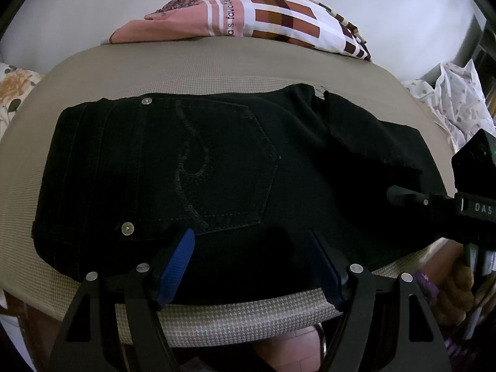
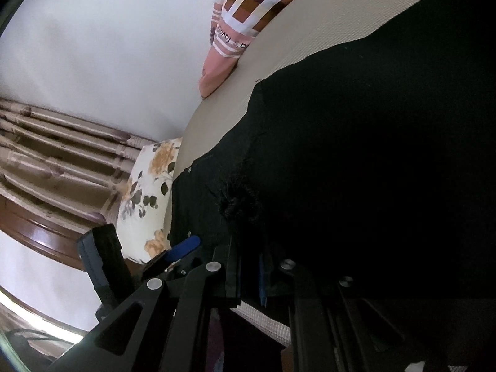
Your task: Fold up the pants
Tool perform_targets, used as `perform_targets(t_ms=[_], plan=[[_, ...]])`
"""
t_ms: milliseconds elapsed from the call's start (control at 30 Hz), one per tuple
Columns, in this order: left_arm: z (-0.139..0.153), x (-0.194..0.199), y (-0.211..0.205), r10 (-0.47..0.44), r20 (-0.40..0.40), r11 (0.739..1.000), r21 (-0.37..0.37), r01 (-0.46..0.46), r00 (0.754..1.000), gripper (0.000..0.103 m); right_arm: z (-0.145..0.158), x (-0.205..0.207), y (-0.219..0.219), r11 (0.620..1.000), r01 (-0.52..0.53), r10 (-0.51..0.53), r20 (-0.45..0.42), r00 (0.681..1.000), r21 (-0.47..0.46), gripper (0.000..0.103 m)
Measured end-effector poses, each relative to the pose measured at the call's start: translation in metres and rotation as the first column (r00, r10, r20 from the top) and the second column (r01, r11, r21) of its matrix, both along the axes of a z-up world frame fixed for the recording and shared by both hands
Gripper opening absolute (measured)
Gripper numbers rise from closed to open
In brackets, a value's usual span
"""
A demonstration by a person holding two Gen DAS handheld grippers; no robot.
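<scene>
Black jeans [image 1: 198,167] lie folded on a beige checked cushion [image 1: 217,319], back pocket up, waistband to the left. My left gripper [image 1: 251,245] is open, its blue pads [image 1: 178,263] resting over the near edge of the jeans with nothing clamped. My right gripper [image 2: 248,266] is shut on a fold of the black jeans [image 2: 356,155] at the near edge of the cushion [image 2: 269,319]. It also shows at the right edge of the left wrist view [image 1: 412,200], over the leg end of the jeans.
A pink and brown patterned pillow [image 1: 263,18] lies at the cushion's far edge against a white wall. A floral pillow [image 2: 148,195] sits off the left end. A crumpled white spotted cloth [image 1: 455,105] lies at the right. Curtains [image 2: 55,152] hang beyond the floral pillow.
</scene>
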State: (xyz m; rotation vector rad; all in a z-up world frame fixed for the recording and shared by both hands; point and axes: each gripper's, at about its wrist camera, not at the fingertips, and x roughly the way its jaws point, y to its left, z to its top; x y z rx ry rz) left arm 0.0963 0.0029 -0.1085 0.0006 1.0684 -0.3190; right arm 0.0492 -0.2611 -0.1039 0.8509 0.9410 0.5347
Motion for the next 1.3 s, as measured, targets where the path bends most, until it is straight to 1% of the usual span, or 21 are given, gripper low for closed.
perform_targets(t_ms=[167, 667, 833, 933, 1033, 1067, 1100, 1133, 1167, 1200, 1233, 1267, 1300], plan=[[0.0, 0.0, 0.0, 0.0, 0.0, 1.0, 0.001, 0.0, 1.0, 0.074, 0.004, -0.001, 0.006, 0.999, -0.026, 0.026, 0.022, 0.999, -0.034, 0.01], [-0.003, -0.001, 0.0, 0.003, -0.003, 1.0, 0.001, -0.003, 1.0, 0.075, 0.008, -0.012, 0.021, 0.991, -0.084, 0.088, 0.034, 0.996, -0.108, 0.011], [-0.003, -0.001, 0.0, 0.002, -0.004, 1.0, 0.001, -0.002, 1.0, 0.075, 0.012, -0.016, 0.03, 0.981, -0.116, 0.124, 0.044, 0.991, -0.154, 0.01], [-0.003, -0.001, 0.0, 0.003, -0.003, 1.0, 0.002, -0.003, 1.0, 0.076, 0.01, -0.016, 0.035, 0.976, -0.126, 0.135, 0.038, 0.99, -0.179, 0.014], [-0.003, -0.001, 0.0, 0.004, -0.004, 1.0, 0.002, -0.004, 1.0, 0.077, 0.009, -0.016, 0.038, 0.974, -0.138, 0.147, 0.04, 0.988, -0.179, 0.021], [-0.003, -0.001, 0.0, 0.003, -0.006, 1.0, 0.003, -0.003, 1.0, 0.077, 0.009, -0.015, 0.039, 0.976, -0.147, 0.156, 0.04, 0.987, -0.162, 0.029], [-0.005, -0.001, 0.0, 0.002, -0.007, 1.0, 0.004, -0.002, 1.0, 0.078, 0.009, -0.015, 0.038, 0.978, -0.164, 0.171, 0.043, 0.984, -0.127, 0.034], [-0.005, 0.0, 0.0, 0.001, -0.008, 1.0, 0.007, -0.001, 1.0, 0.078, 0.009, -0.014, 0.035, 0.982, -0.175, 0.178, 0.047, 0.983, -0.069, 0.035], [-0.005, 0.0, 0.001, 0.001, -0.008, 1.0, 0.011, -0.001, 1.0, 0.078, 0.008, -0.013, 0.028, 0.984, -0.179, 0.178, 0.046, 0.983, 0.014, 0.035], [-0.005, 0.0, 0.002, 0.003, -0.008, 1.0, 0.014, -0.003, 1.0, 0.078, 0.004, -0.01, 0.013, 0.977, -0.159, 0.156, 0.035, 0.987, 0.144, 0.035], [-0.005, 0.0, 0.003, 0.006, -0.007, 1.0, 0.013, -0.005, 1.0, 0.079, 0.003, -0.009, 0.001, 0.972, -0.125, 0.121, 0.031, 0.992, 0.201, 0.035], [-0.005, 0.0, 0.005, 0.013, -0.007, 1.0, 0.009, -0.013, 1.0, 0.079, 0.002, -0.009, -0.015, 0.969, -0.073, 0.068, 0.03, 0.997, 0.235, 0.035], [-0.004, 0.001, 0.007, 0.017, -0.009, 1.0, 0.004, -0.017, 1.0, 0.079, 0.002, -0.01, -0.032, 0.968, -0.025, 0.019, 0.029, 0.999, 0.25, 0.035]])
